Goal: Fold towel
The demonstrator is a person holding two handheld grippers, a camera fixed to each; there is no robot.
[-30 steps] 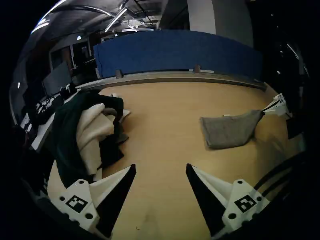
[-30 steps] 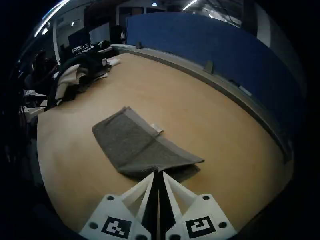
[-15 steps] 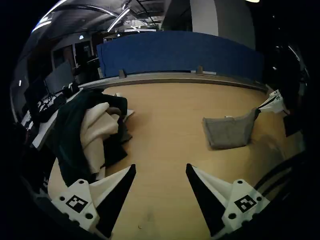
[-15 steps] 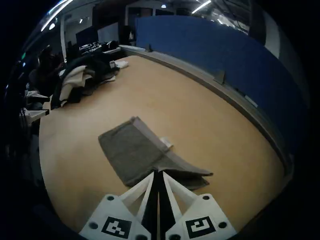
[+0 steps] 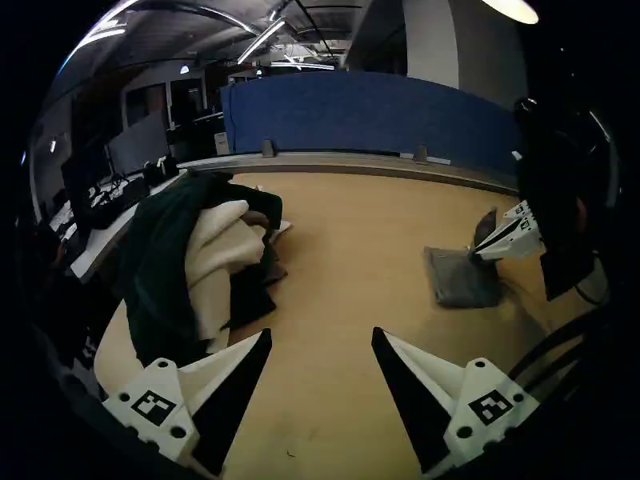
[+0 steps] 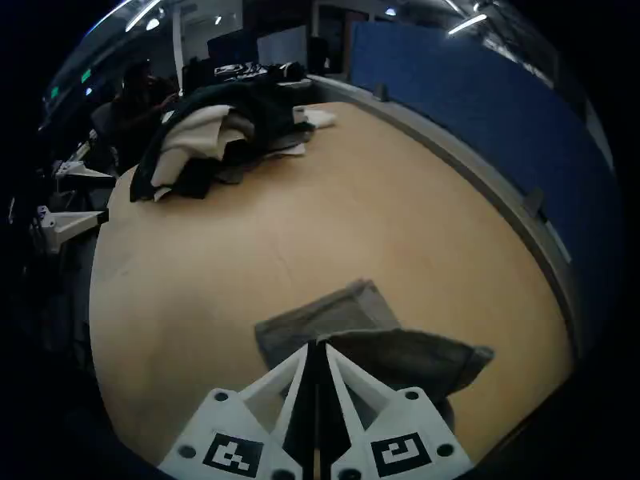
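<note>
We are pinching one edge of the gray towel with our right gripper, fingers pressed together on the cloth, holding it up so it can fold over. The towel is lying near the desk's right edge. Our left gripper is hanging with fingers spread wide, holding nothing.

The left gripper, fingers spread wide apart, points across a wooden table with a pile of dark green and cream clothes at left and, well apart at right, a grey towel whose raised edge the right gripper pinches.
</note>
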